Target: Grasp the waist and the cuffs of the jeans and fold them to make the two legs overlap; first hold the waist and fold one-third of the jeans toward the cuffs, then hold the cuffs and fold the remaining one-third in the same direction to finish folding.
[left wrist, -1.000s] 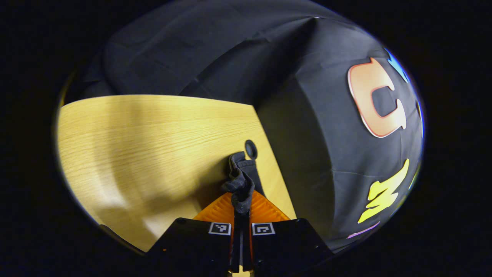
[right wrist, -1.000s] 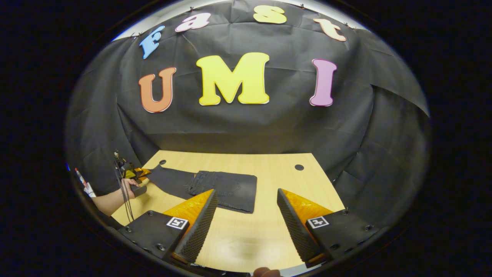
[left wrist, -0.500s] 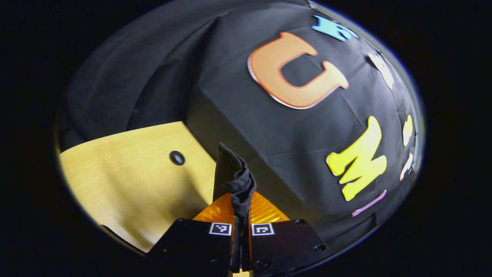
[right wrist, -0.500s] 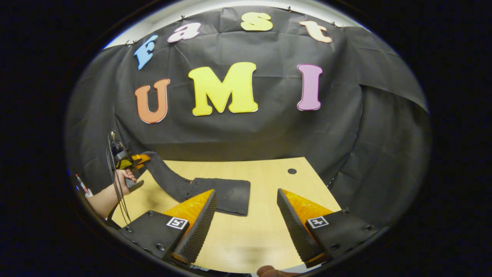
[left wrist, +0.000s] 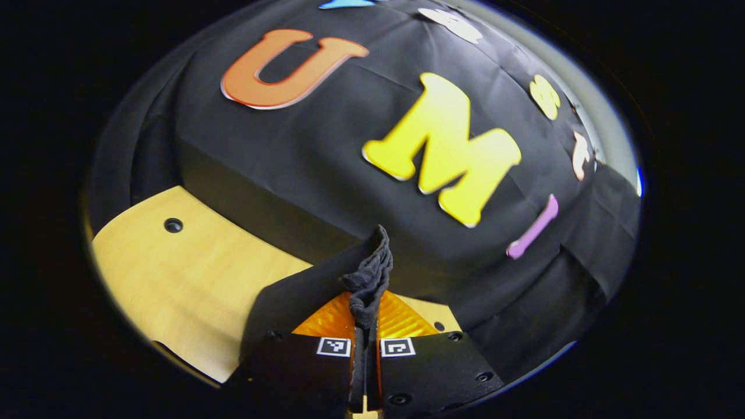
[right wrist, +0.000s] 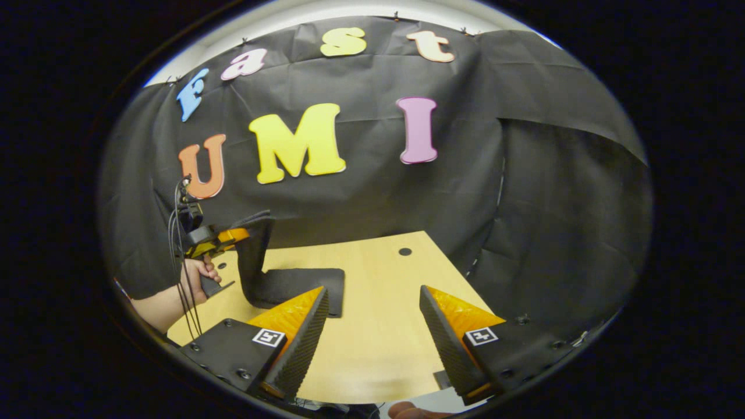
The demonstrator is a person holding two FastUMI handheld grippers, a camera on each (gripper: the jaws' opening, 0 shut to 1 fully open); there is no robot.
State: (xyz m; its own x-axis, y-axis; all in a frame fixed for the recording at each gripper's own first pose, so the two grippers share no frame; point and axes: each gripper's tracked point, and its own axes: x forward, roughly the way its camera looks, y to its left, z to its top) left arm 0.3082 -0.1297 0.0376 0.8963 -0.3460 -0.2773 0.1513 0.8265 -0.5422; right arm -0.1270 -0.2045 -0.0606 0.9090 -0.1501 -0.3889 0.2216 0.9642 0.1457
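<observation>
— Lifting is seen: the cuffs, clamped in the closed left gripper, have been raised at left of frame.
— Last fold is under way; right gripper is held wide open, empty, above the table.

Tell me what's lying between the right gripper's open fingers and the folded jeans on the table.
Just bare table; in the right gripper view nothing lies between the right gripper and the jeans.

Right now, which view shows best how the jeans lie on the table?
The right gripper view: the jeans lie folded on the table, one end lifted by the left tool. The left gripper view gives just the bunched cloth pinched in its own fingers, close up.
</observation>
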